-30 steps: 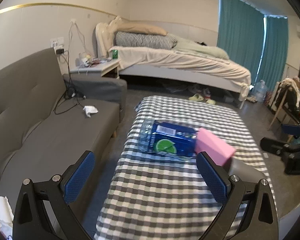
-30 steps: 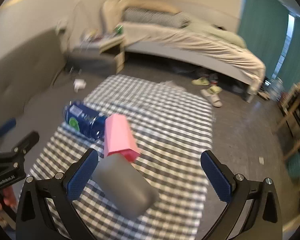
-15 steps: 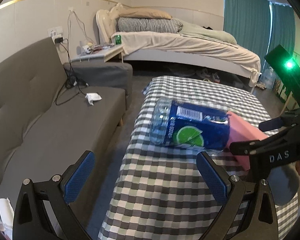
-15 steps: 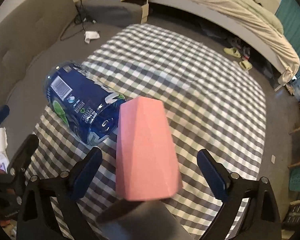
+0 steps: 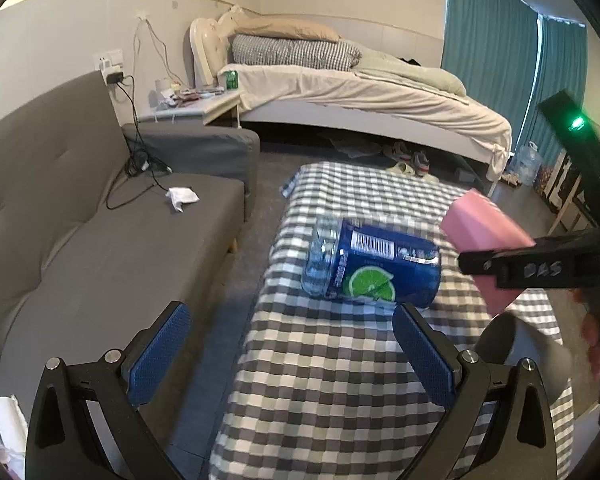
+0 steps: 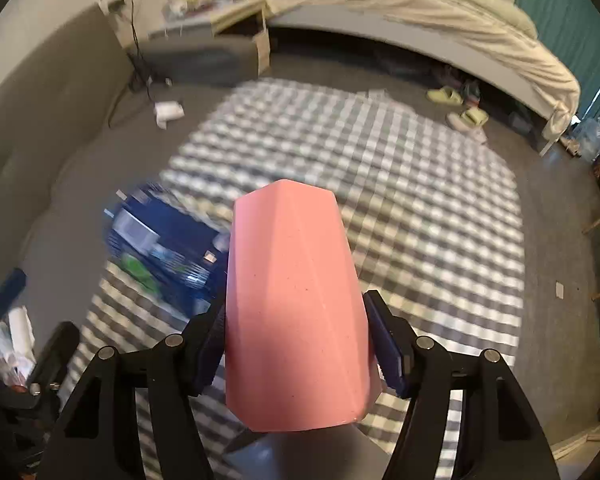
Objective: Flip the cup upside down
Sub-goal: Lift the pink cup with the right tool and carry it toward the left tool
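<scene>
One blue bottle (image 5: 370, 266) lies beside the gripped pink cup (image 6: 296, 316).

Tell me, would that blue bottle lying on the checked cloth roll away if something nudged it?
Probably. The blue bottle lies on its side, round-bodied, so a sideways nudge would likely roll it. The checked cloth is soft, which may slow it. It sits near the cloth's left edge, so it could drop off. It looks like clear, thin plastic, probably light if empty.
</scene>
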The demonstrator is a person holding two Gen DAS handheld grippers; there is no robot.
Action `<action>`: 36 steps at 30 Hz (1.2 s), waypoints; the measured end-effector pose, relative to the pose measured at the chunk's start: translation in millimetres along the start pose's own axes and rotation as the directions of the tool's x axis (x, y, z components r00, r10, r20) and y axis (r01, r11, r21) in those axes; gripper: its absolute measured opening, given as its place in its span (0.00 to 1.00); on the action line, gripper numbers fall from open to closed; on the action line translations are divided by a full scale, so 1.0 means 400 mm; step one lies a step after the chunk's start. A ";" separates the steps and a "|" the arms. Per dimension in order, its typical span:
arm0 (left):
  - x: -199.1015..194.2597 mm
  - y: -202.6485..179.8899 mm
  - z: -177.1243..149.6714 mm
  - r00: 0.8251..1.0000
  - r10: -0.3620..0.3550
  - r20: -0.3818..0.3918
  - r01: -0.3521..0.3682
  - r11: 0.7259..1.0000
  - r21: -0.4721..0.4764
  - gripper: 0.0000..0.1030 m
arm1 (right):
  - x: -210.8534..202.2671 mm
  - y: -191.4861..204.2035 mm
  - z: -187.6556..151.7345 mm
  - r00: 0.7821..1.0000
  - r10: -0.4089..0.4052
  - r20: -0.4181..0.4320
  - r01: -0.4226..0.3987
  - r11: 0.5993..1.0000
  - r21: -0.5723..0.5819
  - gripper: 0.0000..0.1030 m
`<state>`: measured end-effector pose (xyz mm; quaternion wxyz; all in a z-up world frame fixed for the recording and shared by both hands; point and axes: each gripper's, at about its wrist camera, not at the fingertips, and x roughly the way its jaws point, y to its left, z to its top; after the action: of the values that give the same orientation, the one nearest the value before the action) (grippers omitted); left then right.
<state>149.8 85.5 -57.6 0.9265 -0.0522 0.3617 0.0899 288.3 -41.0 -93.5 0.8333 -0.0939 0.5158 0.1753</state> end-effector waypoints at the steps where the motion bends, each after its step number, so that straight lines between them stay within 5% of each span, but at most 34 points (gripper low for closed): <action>1: -0.019 0.003 0.007 1.000 -0.002 0.011 0.002 1.000 -0.005 1.00 | -0.036 0.003 0.003 1.000 0.004 0.024 -0.004 1.000 0.007 0.63; 6: -0.119 0.015 0.032 0.998 -0.003 0.063 0.004 1.000 -0.013 1.00 | -0.203 0.017 -0.012 0.995 0.030 0.098 -0.033 0.999 0.028 0.63; 12: -0.227 0.029 -0.017 0.997 -0.010 0.082 0.011 1.000 -0.018 1.00 | -0.325 0.052 -0.190 0.991 0.034 0.126 -0.045 0.995 0.088 0.63; 18: -0.256 0.025 -0.140 1.000 -0.004 0.031 0.004 1.000 -0.006 1.00 | -0.267 0.092 -0.389 0.995 0.078 0.058 -0.087 0.982 0.170 0.63; 23: -0.263 0.013 -0.206 1.000 -0.020 0.008 0.020 1.000 -0.010 1.00 | -0.199 0.095 -0.476 0.999 0.048 -0.022 -0.043 0.984 0.174 0.63; 36: -0.236 -0.004 -0.235 1.000 -0.016 -0.026 0.017 0.999 0.038 1.00 | -0.122 0.053 -0.528 0.997 0.062 -0.042 -0.052 0.978 0.204 0.68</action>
<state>19.8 56.6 -62.1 0.9232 -0.0384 0.3750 0.0745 85.6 -102.4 -144.6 0.8204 0.0023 0.5534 0.1434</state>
